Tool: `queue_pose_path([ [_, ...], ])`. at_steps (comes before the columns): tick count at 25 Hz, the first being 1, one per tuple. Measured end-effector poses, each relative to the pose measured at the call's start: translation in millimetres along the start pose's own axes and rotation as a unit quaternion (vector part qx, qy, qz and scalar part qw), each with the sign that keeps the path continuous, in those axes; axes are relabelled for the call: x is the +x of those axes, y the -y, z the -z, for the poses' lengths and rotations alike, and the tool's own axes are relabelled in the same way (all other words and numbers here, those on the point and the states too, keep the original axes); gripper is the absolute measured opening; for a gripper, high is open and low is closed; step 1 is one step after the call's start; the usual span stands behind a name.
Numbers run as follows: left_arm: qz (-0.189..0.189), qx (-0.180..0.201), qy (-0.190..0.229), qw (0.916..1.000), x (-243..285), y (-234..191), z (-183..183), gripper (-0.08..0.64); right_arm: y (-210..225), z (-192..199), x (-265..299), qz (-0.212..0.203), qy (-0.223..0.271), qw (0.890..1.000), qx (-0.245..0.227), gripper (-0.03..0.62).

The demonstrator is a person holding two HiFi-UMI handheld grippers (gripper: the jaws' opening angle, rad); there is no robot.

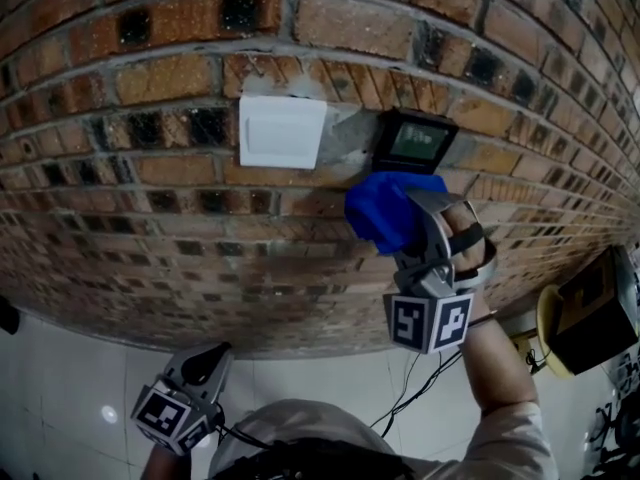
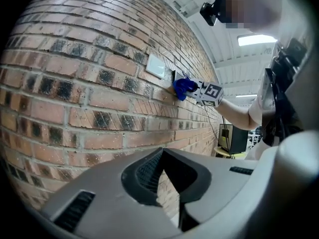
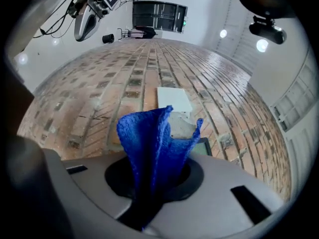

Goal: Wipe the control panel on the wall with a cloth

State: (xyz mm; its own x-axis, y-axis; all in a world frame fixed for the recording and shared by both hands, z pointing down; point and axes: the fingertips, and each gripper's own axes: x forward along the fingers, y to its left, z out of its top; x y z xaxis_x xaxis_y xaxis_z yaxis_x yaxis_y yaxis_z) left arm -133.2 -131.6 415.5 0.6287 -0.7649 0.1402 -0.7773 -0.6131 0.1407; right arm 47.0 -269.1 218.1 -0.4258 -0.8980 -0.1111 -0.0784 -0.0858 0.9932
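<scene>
A black control panel (image 1: 413,140) with a small lit screen is fixed to the brick wall (image 1: 150,218), and a white blank plate (image 1: 281,131) sits to its left. My right gripper (image 1: 402,230) is shut on a bunched blue cloth (image 1: 384,208), held just below the panel's lower left corner. In the right gripper view the cloth (image 3: 155,143) stands up from the jaws and hides most of the panel (image 3: 203,146); the white plate (image 3: 174,99) shows behind it. My left gripper (image 1: 205,363) hangs low near the floor, shut and empty (image 2: 167,183).
At the right, a dark box (image 1: 590,308) rests on a yellow round stand (image 1: 548,333) close to the wall. Black cables (image 1: 415,378) trail down below my right forearm. White floor tiles (image 1: 60,388) meet the wall's base.
</scene>
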Motion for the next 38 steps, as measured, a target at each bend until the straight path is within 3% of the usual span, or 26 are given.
queue_pose_path([
  [5, 0.003, 0.001, -0.003, 1.0000, -0.2, 2.6, 0.7, 0.003, -35.9, 5.9, 5.0, -0.048, -0.007, 0.999, 0.008, 0.087],
  [8, 0.002, -0.002, -0.002, 1.0000, -2.6, 2.7, 1.0, 0.003, -26.6, 1.2, -2.4, -0.054, 0.000, 0.998, 0.014, 0.087],
  [11, 0.000, -0.005, -0.002, 1.0000, -4.6, 1.3, 1.9, 0.003, 16.0, -11.2, -13.8, -0.017, 0.017, 1.000, 0.014, 0.087],
  [17, 0.008, 0.000, -0.007, 0.9999, -2.4, 3.9, 3.5, 0.003, 117.0, -17.9, -11.4, 0.095, 0.031, 0.995, 0.002, 0.086],
  [20, 0.008, 0.002, -0.005, 1.0000, -3.9, 6.1, 3.2, 0.003, 126.8, -6.3, 1.5, 0.102, 0.011, 0.995, 0.004, 0.086],
  [26, -0.006, -0.005, -0.003, 1.0000, -10.1, 2.1, 4.3, 0.003, 98.9, -4.8, 3.2, 0.088, 0.005, 0.996, -0.013, 0.086],
  [33, -0.007, -0.003, -0.007, 0.9999, -8.1, 2.5, 6.2, 0.003, 36.1, -5.2, 0.7, 0.059, 0.012, 0.998, 0.004, 0.086],
  [38, -0.004, -0.004, -0.011, 0.9999, -4.5, 2.6, 6.8, 0.003, -13.3, -3.9, 4.9, 0.001, 0.011, 1.000, 0.009, 0.087],
])
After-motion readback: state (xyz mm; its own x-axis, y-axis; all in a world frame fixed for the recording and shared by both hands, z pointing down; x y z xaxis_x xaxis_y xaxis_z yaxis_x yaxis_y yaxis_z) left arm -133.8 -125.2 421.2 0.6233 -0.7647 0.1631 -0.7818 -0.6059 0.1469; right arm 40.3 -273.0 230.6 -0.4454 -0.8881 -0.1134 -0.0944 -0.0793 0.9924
